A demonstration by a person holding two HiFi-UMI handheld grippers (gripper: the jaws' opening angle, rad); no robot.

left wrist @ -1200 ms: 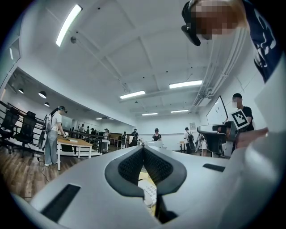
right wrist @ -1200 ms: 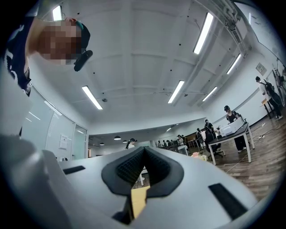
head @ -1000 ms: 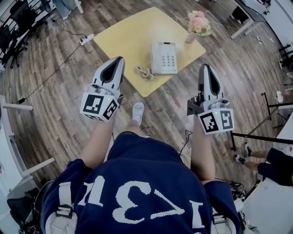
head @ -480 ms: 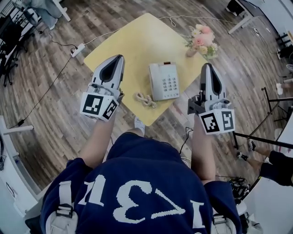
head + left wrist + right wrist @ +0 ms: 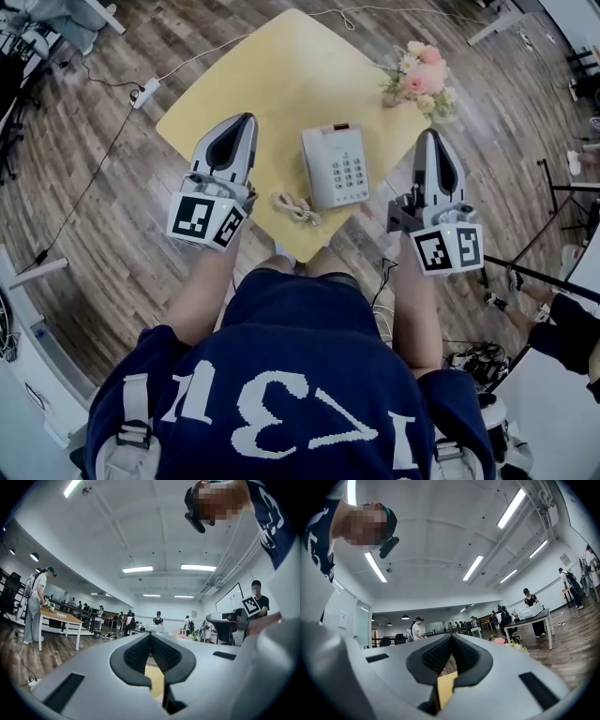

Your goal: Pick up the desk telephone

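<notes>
A white desk telephone (image 5: 336, 166) lies flat on a small yellow table (image 5: 272, 70), near its front edge, keypad up. Its coiled cord (image 5: 294, 207) is bunched on the tabletop just left of it. My left gripper (image 5: 240, 123) hovers over the table's left part, left of the phone, shut and empty. My right gripper (image 5: 430, 139) hangs beside the table's right corner, right of the phone, also shut with nothing in it. In the left gripper view the jaws (image 5: 150, 637) meet, and in the right gripper view they (image 5: 451, 639) meet too; neither of those views shows the phone.
A vase of pink flowers (image 5: 420, 82) stands on the table's right corner, close to my right gripper. A power strip (image 5: 145, 91) and cables lie on the wooden floor to the left. Black stands (image 5: 553, 225) and a person's feet are at the right.
The table and phone have come nearer and now sit between the two grippers; both grippers reach over or beside the tabletop. Both stay shut.
</notes>
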